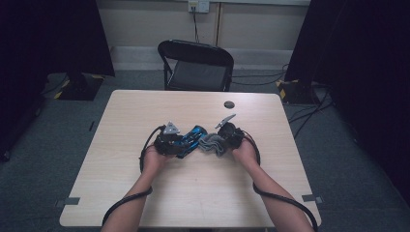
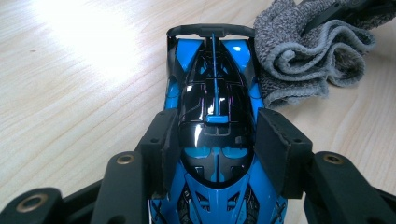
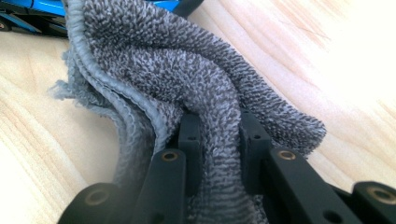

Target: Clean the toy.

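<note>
Wiping looks like the work in hand: the left tongs (image 2: 215, 140) are clamped across the cabin of a blue and black toy race car (image 2: 212, 116), and the right tongs (image 3: 217, 140) are pinched together on a fold of a grey terry cloth (image 3: 187, 79). Both sit at the middle of the pale wooden tabletop (image 1: 145, 203), the car resting on the surface with the bunched cloth just beside its rear wing, touching or very nearly so.

As a judgement, the main risk is the glossy, rounded shell: the pads (image 2: 166, 140) bear on a curved, slick surface, so a firm sideways rub from the cloth could twist the car out of the grip or skid it along the wood. The thin rear wing could snag the towel's loops and bend. Since a single fold is pinched, the cloth may also pull free under drag.

No containers are present; nothing holds anything else.
</note>
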`<state>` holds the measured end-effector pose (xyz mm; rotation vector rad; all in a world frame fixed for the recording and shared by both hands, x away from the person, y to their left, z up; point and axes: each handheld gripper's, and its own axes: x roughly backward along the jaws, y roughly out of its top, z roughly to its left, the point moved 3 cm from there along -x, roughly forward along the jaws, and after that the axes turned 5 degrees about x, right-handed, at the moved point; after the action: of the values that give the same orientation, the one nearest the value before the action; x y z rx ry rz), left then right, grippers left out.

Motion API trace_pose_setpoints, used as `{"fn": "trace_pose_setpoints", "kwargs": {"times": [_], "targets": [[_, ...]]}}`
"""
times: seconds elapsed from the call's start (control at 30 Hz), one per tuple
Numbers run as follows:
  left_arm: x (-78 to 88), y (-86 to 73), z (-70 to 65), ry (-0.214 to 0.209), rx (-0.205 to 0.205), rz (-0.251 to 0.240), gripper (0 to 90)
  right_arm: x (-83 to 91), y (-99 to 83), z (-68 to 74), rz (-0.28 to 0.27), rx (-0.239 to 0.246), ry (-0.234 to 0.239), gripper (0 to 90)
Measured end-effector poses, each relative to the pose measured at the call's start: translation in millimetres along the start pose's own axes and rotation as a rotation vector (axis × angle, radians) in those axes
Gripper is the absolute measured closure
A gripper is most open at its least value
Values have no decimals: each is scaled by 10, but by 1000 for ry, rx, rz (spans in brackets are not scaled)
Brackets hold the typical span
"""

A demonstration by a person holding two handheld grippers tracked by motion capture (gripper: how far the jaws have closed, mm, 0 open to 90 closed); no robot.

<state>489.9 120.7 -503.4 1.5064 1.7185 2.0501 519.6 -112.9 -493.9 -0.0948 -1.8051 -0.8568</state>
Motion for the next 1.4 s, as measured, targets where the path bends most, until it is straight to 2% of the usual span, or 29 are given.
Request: {"fn": "trace_pose_setpoints", "kwargs": {"times": [0.1, 0.43, 0.5, 0.6, 0.7, 0.77, 0.83, 1.0, 1.1, 1.23, 1.33, 1.37, 1.4], "targets": [[0, 0, 1, -1, 0, 0, 500, 10, -13, 9, 2, 13, 1, 755], [0, 6, -1, 0, 0, 5, 500, 53, -70, -52, 9, 6, -14, 754], [1, 6, 0, 1, 4, 4, 499, 79, -99, -73, 3, 14, -6, 754], [3, 8, 10, -7, 15, 2, 499, 131, -139, -84, -1, -1, 27, 755], [-15, 25, 3, -24, 36, 6, 444, 185, -170, -73, -12, 15, 40, 755], [-31, 54, -6, -13, 40, 12, 391, 225, -180, -58, -25, 26, 50, 755], [-40, 94, -2, -1, 35, -4, 357, 257, -187, -35, -39, 41, 60, 755], [-90, 180, -15, 4, 6, 21, 404, 278, -189, 74, -47, 71, 95, 755], [-124, 214, -10, -3, 11, 18, 425, 263, -179, 171, -54, 104, 125, 755], [-167, 224, 4, -5, 25, 48, 456, 253, -141, 330, -64, 172, 161, 755], [-210, 200, 7, -7, 28, 48, 431, 242, -87, 448, -73, 208, 184, 754], [-210, 200, 7, -7, 28, 48, 429, 242, -87, 448, -73, 208, 184, 754], [-210, 197, 9, -8, 30, 45, 429, 221, -41, 530, -70, 236, 185, 752]]}}
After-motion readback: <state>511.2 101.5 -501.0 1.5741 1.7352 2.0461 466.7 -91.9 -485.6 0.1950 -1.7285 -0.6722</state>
